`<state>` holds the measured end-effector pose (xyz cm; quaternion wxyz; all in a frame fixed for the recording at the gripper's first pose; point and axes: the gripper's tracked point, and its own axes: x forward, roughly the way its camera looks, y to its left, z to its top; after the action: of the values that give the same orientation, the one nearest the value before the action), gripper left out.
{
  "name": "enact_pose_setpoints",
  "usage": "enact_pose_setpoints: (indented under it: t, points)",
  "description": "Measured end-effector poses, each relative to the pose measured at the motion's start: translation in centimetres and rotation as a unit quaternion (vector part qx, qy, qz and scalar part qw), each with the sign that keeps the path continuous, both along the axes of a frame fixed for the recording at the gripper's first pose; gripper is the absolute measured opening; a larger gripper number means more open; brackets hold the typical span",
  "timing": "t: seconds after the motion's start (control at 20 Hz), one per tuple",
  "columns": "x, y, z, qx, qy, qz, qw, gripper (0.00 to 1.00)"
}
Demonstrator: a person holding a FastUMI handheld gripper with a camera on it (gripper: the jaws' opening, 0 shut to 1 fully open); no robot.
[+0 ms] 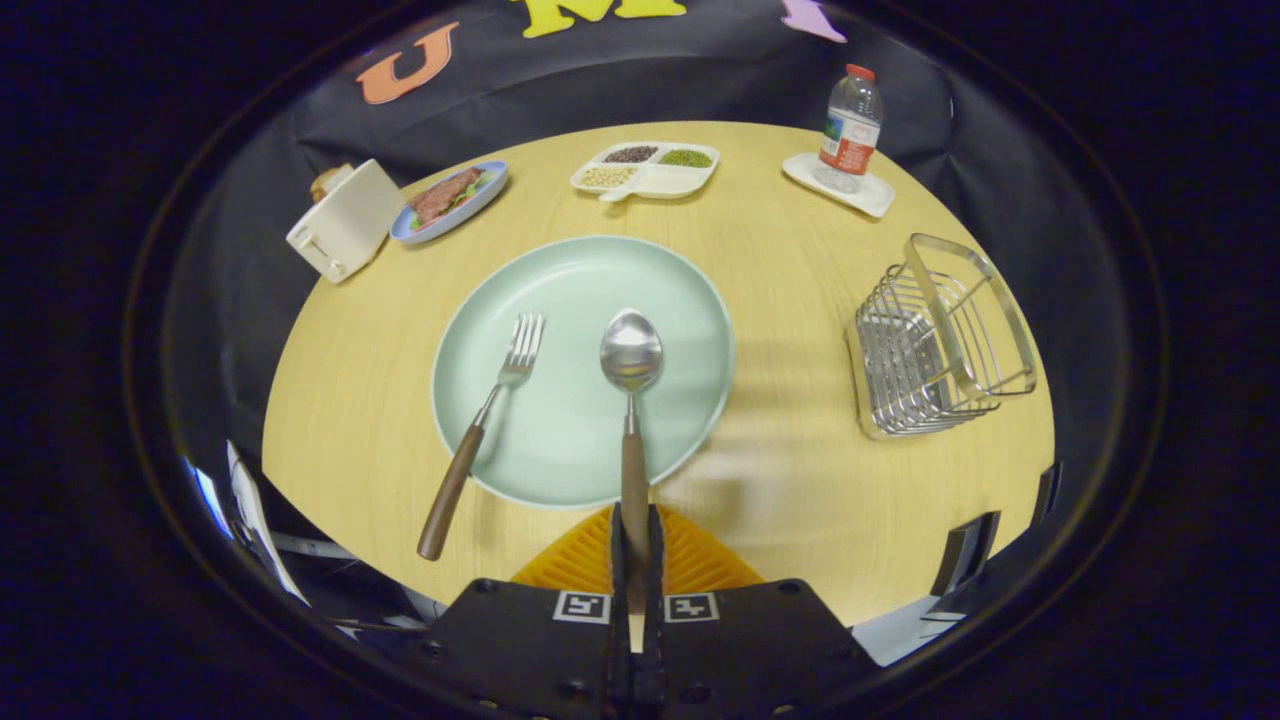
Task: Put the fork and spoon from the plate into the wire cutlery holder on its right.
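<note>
— Spoon [631, 400]?
— Handle end pinched between my gripper [634, 545] fingers, closed tight on it; bowl over the plate [560, 270], so it clears the rim.
— Fork [485, 425]?
— On the plate, handle overhanging the near rim, easy to pinch. Wire cutlery holder [940, 340] stands apart, right.

Mint-green plate [580, 290], brown-handled fork [482, 420] and spoon [632, 400], pale wooden table [800, 290].

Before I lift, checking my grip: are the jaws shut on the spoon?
Shut. The gripper has both fingers pressed on the spoon handle, its bowl over the plate.
</note>
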<state>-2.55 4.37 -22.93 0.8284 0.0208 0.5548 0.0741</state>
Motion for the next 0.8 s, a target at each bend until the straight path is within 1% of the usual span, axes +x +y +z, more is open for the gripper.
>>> enact_pose_setpoints:
  t: [0.05, 0.25, 0.45, 0.65, 0.8]
  points:
    - [0.1, -0.2, -0.3, 0.004, 0.0, 0.002, 1.0, 0.0]
    - [-0.2, -0.5, 1.4, 0.026, -0.004, 0.001, 1.0, 0.0]
    - [0.1, -2.3, 5.0, 0.039, -0.026, -0.007, 0.999, 0.0]
    - [0.3, -6.9, 9.5, 0.036, -0.054, -0.031, 0.997, 0.0]
    - [0.6, -10.9, 11.4, 0.027, -0.062, -0.054, 0.996, 0.0]
